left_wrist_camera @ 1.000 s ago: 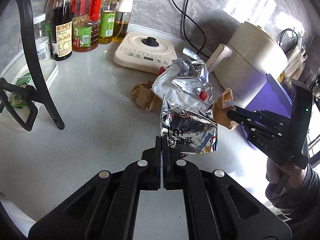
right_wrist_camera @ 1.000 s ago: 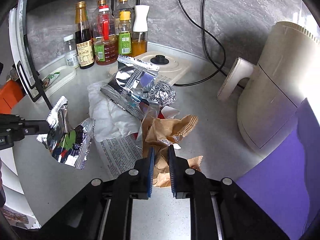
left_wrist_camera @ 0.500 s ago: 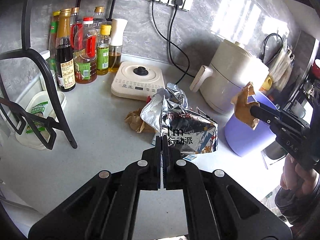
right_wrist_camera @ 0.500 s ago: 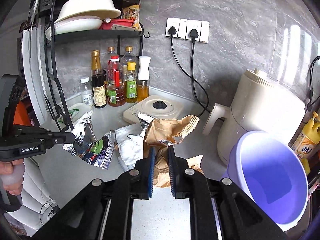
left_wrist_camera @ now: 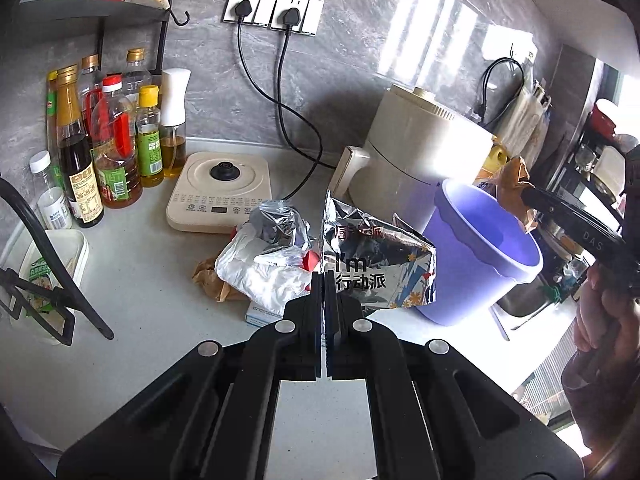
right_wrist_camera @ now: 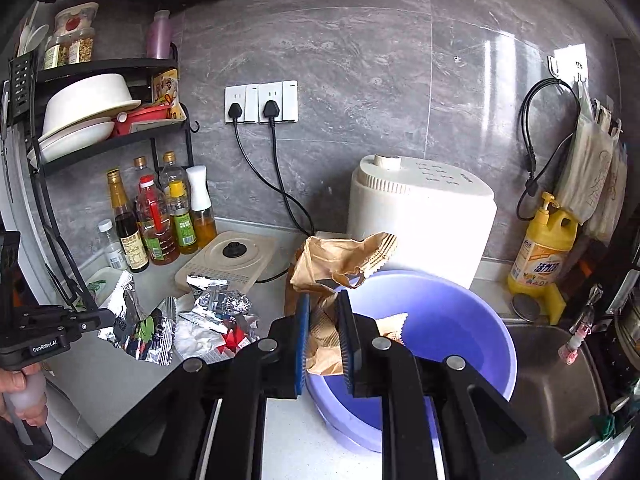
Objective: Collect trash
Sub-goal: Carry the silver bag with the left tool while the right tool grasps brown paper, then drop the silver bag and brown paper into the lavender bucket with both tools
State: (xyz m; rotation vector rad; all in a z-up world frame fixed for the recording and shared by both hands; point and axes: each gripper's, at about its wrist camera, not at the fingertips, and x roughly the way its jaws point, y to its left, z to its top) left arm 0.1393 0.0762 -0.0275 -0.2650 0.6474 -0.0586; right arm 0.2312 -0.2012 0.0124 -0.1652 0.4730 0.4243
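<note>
- Right gripper (right_wrist_camera: 324,336), jaws parted slightly, brown paper wrapper (right_wrist_camera: 340,264) loosely between them, sits over the purple basin (right_wrist_camera: 472,320) rim.
- Left gripper (left_wrist_camera: 324,280) pinches a foil snack bag (left_wrist_camera: 376,264) left of the basin, farther away.

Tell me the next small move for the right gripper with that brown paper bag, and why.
Probably finish opening the right gripper so the brown paper bag drops. Its jaws already stand apart with the bag between them, over the near rim of the purple basin, while the left gripper holds a foil wrapper.
</note>
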